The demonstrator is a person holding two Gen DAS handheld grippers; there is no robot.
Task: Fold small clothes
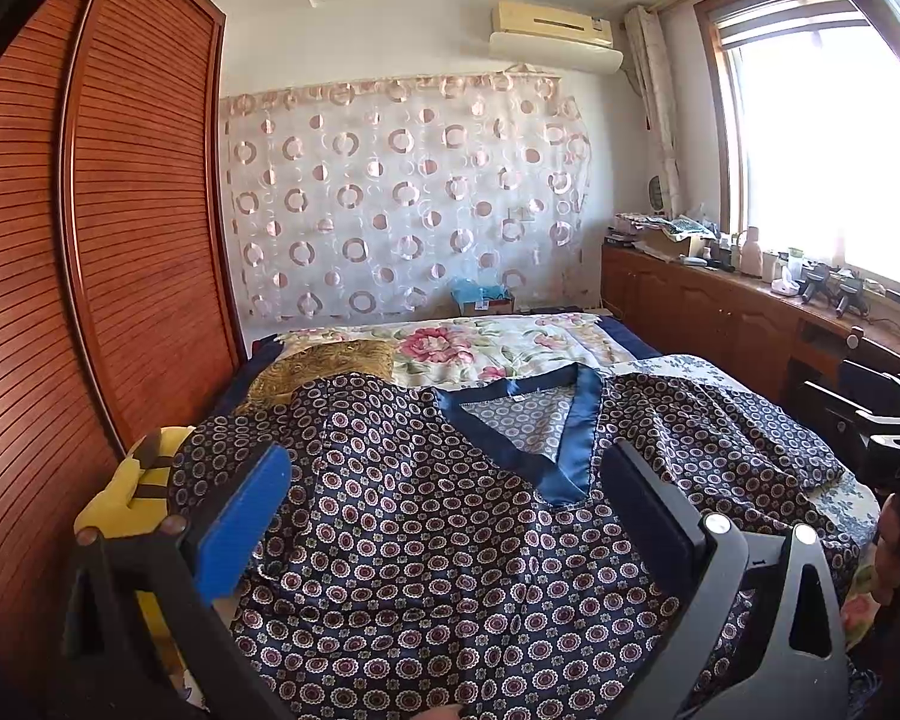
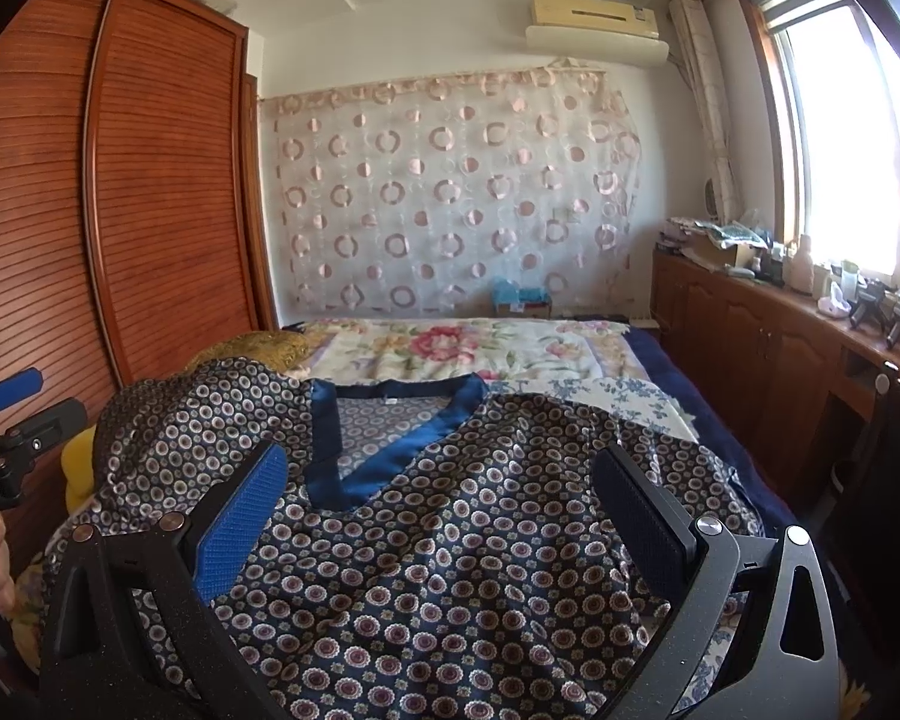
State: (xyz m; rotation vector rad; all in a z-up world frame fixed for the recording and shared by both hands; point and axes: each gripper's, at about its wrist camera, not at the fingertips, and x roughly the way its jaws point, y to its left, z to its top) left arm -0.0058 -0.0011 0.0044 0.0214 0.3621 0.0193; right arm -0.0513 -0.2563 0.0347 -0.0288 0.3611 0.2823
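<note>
Both hand-held grippers, left [image 1: 450, 516] and right [image 2: 444, 516], gape empty over the shirt [image 1: 426, 540]; I'd pinch this light, slippery satin at its hem.

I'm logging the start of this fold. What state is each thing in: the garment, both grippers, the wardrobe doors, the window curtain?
Patterned top: spread on the bed, rumpled, neckline facing up, not yet folded.
Left gripper: open, above the top, holding nothing.
Right gripper: open, above the top, holding nothing.
Wardrobe doors: shut.
Window curtain: drawn aside.
Air conditioner: cannot tell if running.
</note>
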